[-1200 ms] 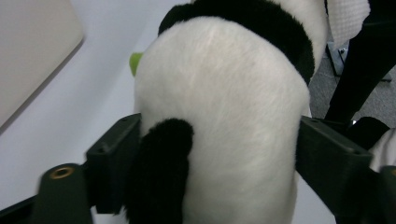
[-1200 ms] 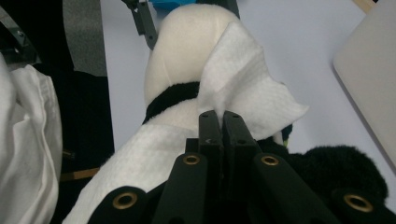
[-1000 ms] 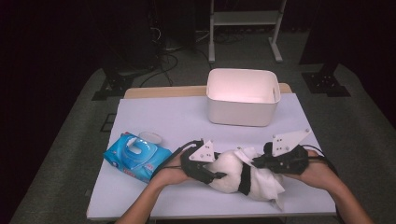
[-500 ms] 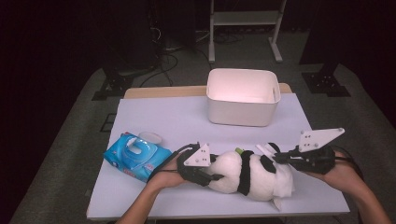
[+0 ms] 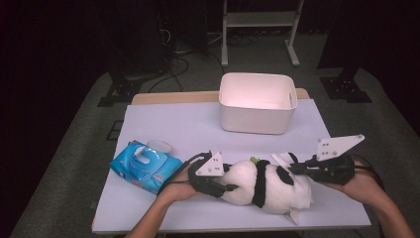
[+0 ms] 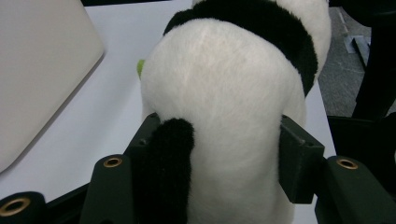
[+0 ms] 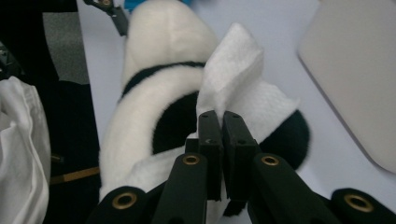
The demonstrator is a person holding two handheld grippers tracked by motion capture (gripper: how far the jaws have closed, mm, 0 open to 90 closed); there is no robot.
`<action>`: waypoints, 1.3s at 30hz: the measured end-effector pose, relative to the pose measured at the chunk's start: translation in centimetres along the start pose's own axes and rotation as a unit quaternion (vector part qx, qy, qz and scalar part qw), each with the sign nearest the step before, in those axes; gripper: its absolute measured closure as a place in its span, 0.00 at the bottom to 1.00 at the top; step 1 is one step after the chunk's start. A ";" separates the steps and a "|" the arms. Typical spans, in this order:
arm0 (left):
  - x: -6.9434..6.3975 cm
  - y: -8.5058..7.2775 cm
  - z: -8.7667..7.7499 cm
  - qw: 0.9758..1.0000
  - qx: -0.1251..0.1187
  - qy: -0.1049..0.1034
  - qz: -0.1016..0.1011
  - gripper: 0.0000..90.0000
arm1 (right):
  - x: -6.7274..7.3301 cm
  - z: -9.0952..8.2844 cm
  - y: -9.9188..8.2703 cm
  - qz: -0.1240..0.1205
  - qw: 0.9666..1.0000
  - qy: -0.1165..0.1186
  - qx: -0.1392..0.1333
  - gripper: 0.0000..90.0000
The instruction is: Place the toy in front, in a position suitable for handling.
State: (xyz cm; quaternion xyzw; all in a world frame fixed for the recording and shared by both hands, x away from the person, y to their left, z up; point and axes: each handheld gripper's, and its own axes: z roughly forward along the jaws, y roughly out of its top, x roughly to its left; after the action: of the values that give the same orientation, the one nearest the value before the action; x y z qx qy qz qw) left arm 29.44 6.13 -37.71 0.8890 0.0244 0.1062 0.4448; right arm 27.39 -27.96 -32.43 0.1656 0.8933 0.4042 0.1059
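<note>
Plush panda (image 5: pixel 262 186) lies near table's front edge (image 5: pixel 228 229), bin (image 5: pixel 257 102) well apart

A white bin (image 5: pixel 258 103) stands open at the far middle of the tabletop (image 5: pixel 173 124); a blue wipes pack (image 5: pixel 145 166) lies near the left edge, its lid (image 5: pixel 159 146) flipped back; beyond, a metal stand (image 5: pixel 260 20) and cables (image 5: pixel 171 57) on dark floor.

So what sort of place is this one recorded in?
Probably a lab or studio recording bay rather than a home: a white-covered table stands on grey carpet amid dark surroundings, with loose cables on the floor behind it and a metal stand at the back.
</note>
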 end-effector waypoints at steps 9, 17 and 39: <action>0.1 0.1 0.0 1.000 0.000 0.001 -0.008 0.47 | 0.5 0.7 0.1 0.002 0.999 0.024 -0.024 0.96; -0.1 0.5 0.1 1.000 -0.003 0.009 -0.018 0.47 | 1.1 -0.5 -1.7 0.011 1.000 0.008 -0.015 0.96; -0.3 2.6 0.5 1.000 -0.019 -0.010 -0.004 0.40 | 1.1 3.3 1.8 -0.024 0.999 0.040 0.007 0.96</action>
State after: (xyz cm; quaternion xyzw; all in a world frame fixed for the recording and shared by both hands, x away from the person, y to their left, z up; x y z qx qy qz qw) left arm 29.14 4.12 -35.98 0.8811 0.0218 0.0963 0.4624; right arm 27.87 -24.14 -33.24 0.1280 0.9033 0.4019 0.0787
